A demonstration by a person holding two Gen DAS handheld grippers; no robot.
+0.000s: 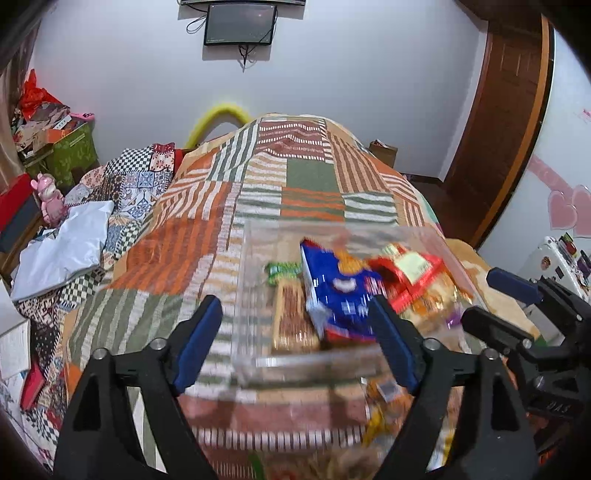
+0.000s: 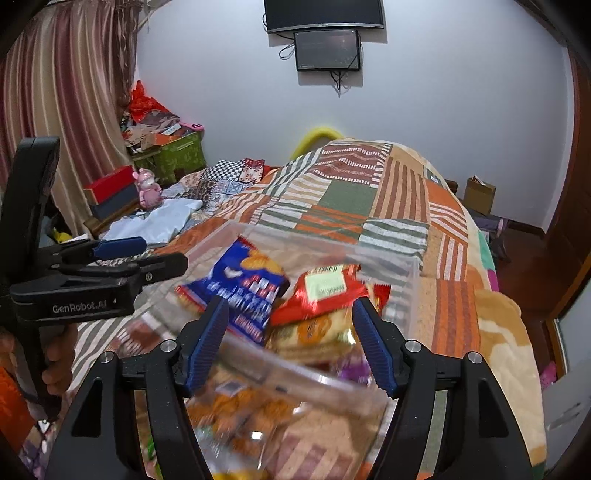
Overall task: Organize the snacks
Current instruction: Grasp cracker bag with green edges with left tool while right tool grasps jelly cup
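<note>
On bed, both tools (image 1: 295,332) (image 2: 290,339) open, empty; clear bin (image 1: 251,295) w/ snacks, blurry.

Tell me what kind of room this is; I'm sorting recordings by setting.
Most likely a bedroom: a bed under a striped patchwork blanket, a striped pink curtain, and a dark wall-mounted screen.

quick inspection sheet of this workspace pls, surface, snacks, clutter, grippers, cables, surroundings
surface: patchwork bedspread on a bed.
job's things: clear bin on the bedspread holds a blue packet, red packet, green packet and biscuit packs; more snacks lie near its front, blurred.
clutter: grey bag, pink toy, boxes piled at the far left.
grippers: left gripper open, nothing held; right gripper open, nothing held.
cables: wires hang from the wall screen.
surroundings: curtain, wooden door.
</note>
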